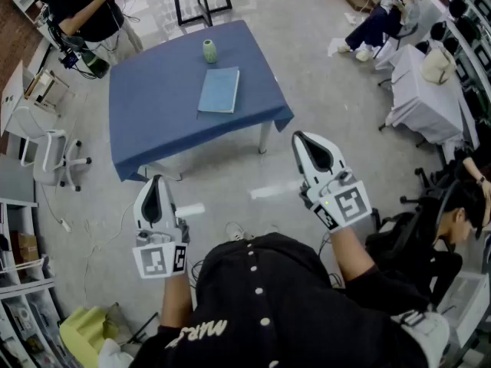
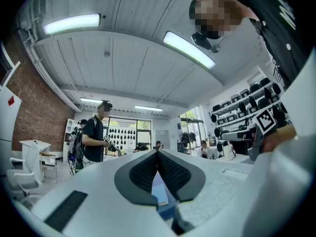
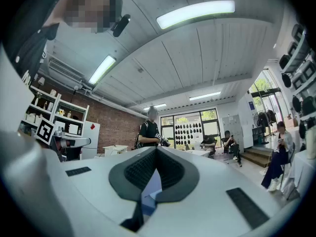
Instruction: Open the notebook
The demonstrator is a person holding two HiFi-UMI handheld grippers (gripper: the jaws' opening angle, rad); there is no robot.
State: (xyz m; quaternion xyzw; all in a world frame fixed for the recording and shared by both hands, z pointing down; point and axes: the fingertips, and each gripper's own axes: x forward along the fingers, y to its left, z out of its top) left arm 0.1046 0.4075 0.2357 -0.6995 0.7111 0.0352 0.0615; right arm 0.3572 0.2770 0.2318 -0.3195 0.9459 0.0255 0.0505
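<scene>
From the head view, the notebook [image 1: 219, 90] lies flat and closed on the table [image 1: 146, 121] with the blue cloth, just beside a small green cup [image 1: 209, 50]. The table is well apart from the person who holds the grippers, with bare floor in between. The left gripper [image 1: 157, 182] and the right gripper [image 1: 301, 140] are both held up near the person's body and point toward the table. Neither one touches anything. Another person in black [image 1: 84, 10] stands at the far corner of the table. In the left gripper view, the left gripper [image 2: 158, 153] has its two fingers pressed together at the tips, with nothing held. A small bit of light blue shows low down in the gap behind the tips. I think it is the notebook far off, but it is too small to be sure. In the right gripper view, the right gripper [image 3: 157, 149] has its fingers together too, and it is empty. So no part of the job looks done yet. The person needs to get close to the table, reach the notebook, catch the cover and lift it open.
</scene>
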